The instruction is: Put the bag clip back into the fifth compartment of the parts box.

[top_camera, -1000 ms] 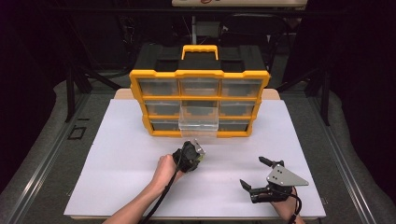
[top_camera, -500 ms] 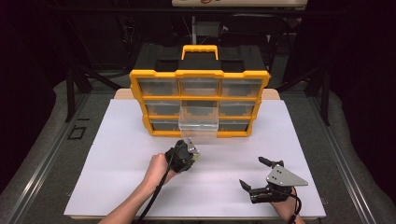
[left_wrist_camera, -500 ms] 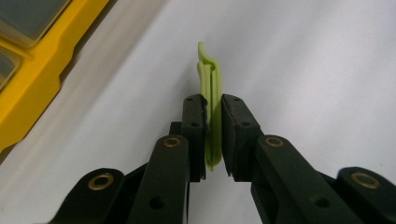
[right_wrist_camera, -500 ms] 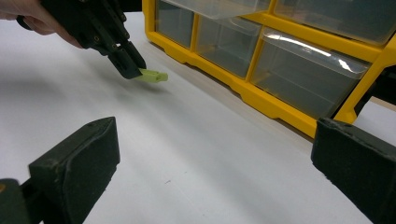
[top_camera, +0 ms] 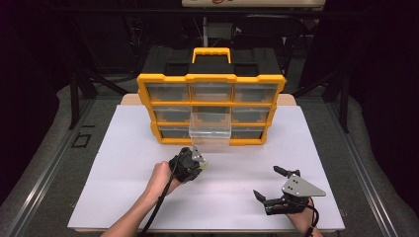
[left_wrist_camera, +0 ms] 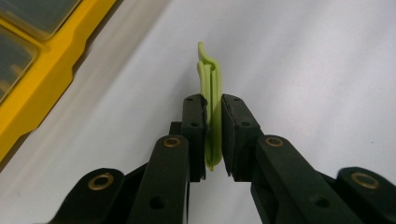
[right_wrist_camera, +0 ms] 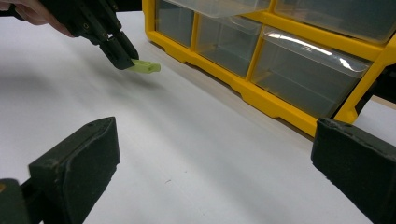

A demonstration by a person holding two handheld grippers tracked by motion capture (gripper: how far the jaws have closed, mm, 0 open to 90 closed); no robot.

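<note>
my left tongs (left_wrist_camera: 213,135) are clamped on a thin light-green plastic clip (left_wrist_camera: 211,100), the two pads pressing its flat sides so that it stands edge-on between them and sticks out past the tips. in the high view i see these tongs (top_camera: 200,160) held above the white desk (top_camera: 118,163), just in front of the yellow organiser (top_camera: 212,79), with the clip's tip (top_camera: 203,166) showing pale at their end. in the right gripper view the clip (right_wrist_camera: 145,67) juts from the black tips and hangs clear of the desk surface, near the organiser's bottom row of clear drawers. one clear drawer (top_camera: 210,131) in the middle column is pulled out toward me, just beyond the clip.

my right tongs (top_camera: 267,185) sit low at the near right of the desk, well apart from the clip. their jaws stand wide apart with nothing between them; in their own view the two black pads (right_wrist_camera: 74,170) frame bare white desk.
</note>
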